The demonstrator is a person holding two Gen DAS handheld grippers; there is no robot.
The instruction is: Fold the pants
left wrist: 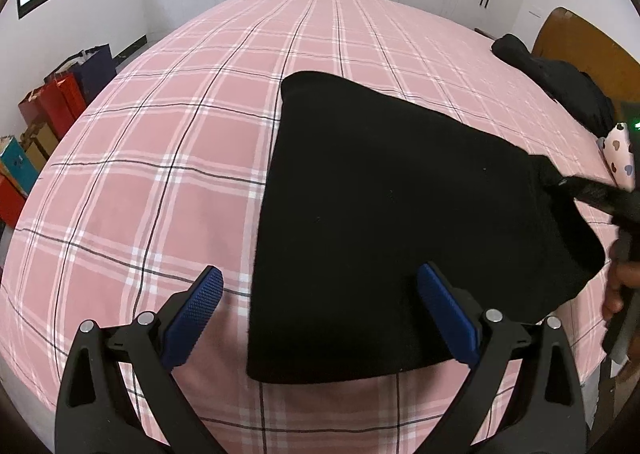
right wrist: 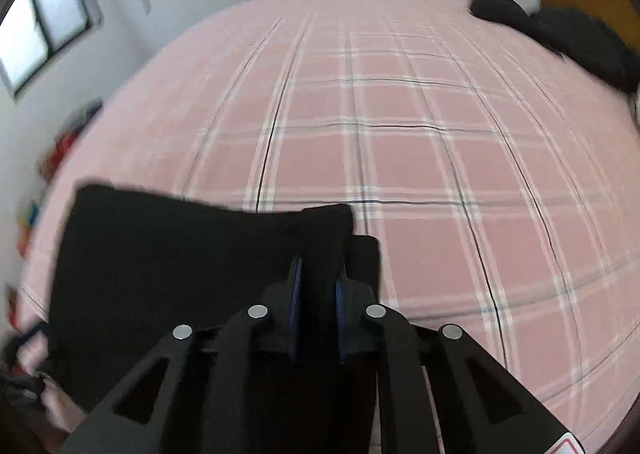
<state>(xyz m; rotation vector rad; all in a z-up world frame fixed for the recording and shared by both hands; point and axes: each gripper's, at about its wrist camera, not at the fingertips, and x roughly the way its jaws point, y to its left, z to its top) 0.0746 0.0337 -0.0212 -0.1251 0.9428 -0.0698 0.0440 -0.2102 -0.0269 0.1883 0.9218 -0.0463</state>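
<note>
From my left wrist camera I see the black pants (left wrist: 400, 214) lying folded on the pink plaid bed (left wrist: 160, 174), toward its near right part. My left gripper (left wrist: 320, 306) hangs above their near edge with its fingers (left wrist: 196, 310) released and spread wide; one blue pad is over the sheet, the other over the black cloth, and I cannot tell whether either touches anything.

At the right edge of that view my right gripper (left wrist: 560, 182) is only a dark, blurred bar reaching to the far right corner of the pants, which is pulled up off the bed. A hand (left wrist: 618, 286) below it is cut off by the frame.

My right wrist camera is smeared by motion. There the right gripper's fingers (right wrist: 297, 294) are clenched on a fold of the pants, the black cloth filling the narrow gap between the blue pads. How many layers they pinch I cannot make out; the cloth is one flat black mass with no seams showing.

A dark heap (left wrist: 560, 82) lies by the brown headboard (left wrist: 580, 42), too dim to identify. Bags (left wrist: 68, 90) stand along the left wall, partly hidden by the bed.
</note>
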